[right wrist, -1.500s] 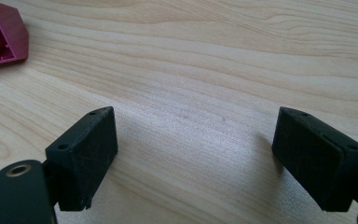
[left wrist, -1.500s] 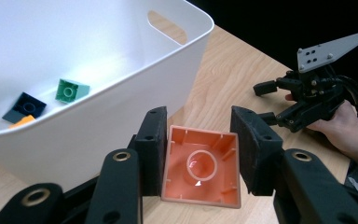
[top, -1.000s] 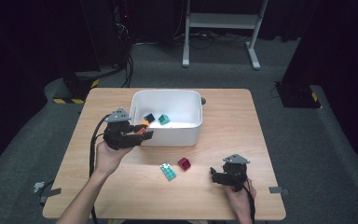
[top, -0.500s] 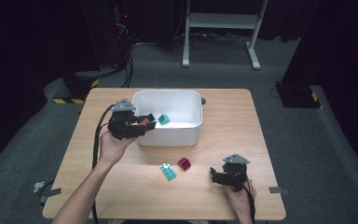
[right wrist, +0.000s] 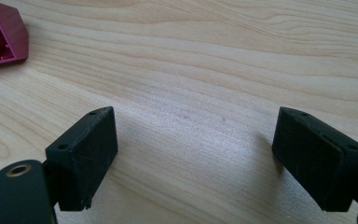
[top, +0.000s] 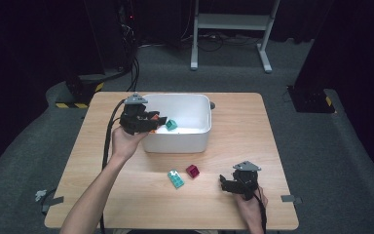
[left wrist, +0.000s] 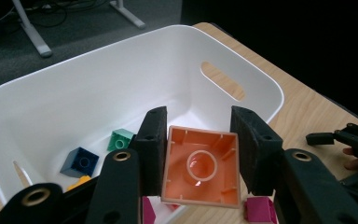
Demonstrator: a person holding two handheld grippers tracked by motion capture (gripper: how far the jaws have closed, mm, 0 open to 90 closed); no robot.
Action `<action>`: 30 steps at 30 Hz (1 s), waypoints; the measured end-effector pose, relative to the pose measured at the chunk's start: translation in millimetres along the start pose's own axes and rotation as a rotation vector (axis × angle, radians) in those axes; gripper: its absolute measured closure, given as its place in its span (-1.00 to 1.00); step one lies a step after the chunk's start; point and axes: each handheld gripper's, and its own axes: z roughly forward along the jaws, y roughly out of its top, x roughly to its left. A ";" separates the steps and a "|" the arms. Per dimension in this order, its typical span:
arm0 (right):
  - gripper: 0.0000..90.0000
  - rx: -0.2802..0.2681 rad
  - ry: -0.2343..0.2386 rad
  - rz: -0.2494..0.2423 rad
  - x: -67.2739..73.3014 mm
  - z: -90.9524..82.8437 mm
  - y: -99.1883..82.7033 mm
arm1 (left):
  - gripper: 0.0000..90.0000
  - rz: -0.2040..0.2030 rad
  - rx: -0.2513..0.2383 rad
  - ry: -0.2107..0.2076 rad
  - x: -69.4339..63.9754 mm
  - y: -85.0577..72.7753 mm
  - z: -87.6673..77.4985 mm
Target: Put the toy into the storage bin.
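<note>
My left gripper [top: 152, 122] is shut on an orange brick [top: 151, 118] and holds it over the left rim of the white bin [top: 177, 142]. In the left gripper view the orange brick [left wrist: 200, 165] shows its hollow underside, pressed between both pads above the bin [left wrist: 98, 84]. Inside the bin lie a green brick [left wrist: 120, 138], a dark blue brick [left wrist: 80, 162] and a yellow one [left wrist: 79, 182]. Low over the table at the front right, my right gripper [top: 226, 183] stands open, and nothing is between the jaws of the right gripper [right wrist: 196, 154].
A teal brick [top: 176, 178] and a magenta brick [top: 192, 170] lie on the wooden table [top: 102, 195] in front of the bin, left of the right gripper. The magenta brick [right wrist: 0, 35] sits at the right gripper view's top left corner. A cable trails from the left gripper.
The left gripper has carried the orange brick away from the person and to the right, from beside the bin's front left corner to over its left rim. The right gripper has stayed put.
</note>
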 end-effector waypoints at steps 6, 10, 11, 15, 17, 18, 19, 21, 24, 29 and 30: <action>-0.69 0.000 0.000 0.000 0.0 0.0 0.0 | 0.27 -0.016 0.005 0.016 7.3 1.7 10.6; -0.69 0.000 0.000 0.000 0.0 0.0 0.0 | 0.27 -0.047 0.008 0.031 15.1 -0.4 19.6; -0.70 0.000 0.000 0.000 0.0 0.0 0.0 | 0.27 -0.066 0.005 0.037 18.1 -0.7 21.8; -0.69 0.000 0.000 0.000 0.0 0.0 0.0 | 0.26 -0.105 0.004 0.046 25.7 -1.7 28.0; -0.70 0.000 0.000 0.000 0.0 0.0 0.0 | 0.26 -0.110 0.009 0.054 28.4 -2.5 31.0; -0.69 0.000 0.000 0.000 0.0 0.0 0.0 | 0.26 -0.116 0.011 0.053 29.5 -2.9 32.4; -0.70 0.000 0.000 0.000 0.0 0.0 0.0 | 0.26 -0.120 0.010 0.055 30.4 -3.3 33.6; -0.69 0.000 0.000 0.000 0.0 0.0 0.0 | 0.26 -0.122 0.009 0.059 32.4 -3.8 35.7; -0.70 0.000 0.000 0.000 0.0 0.0 0.0 | 0.26 -0.126 0.008 0.067 34.1 -4.5 38.1; -0.70 0.000 0.000 0.000 0.0 0.0 0.0 | 0.25 -0.131 0.018 0.091 36.6 -5.4 40.4; -0.69 0.000 0.000 0.000 0.0 0.0 0.0 | 0.23 -0.138 0.016 0.091 37.3 -5.5 40.7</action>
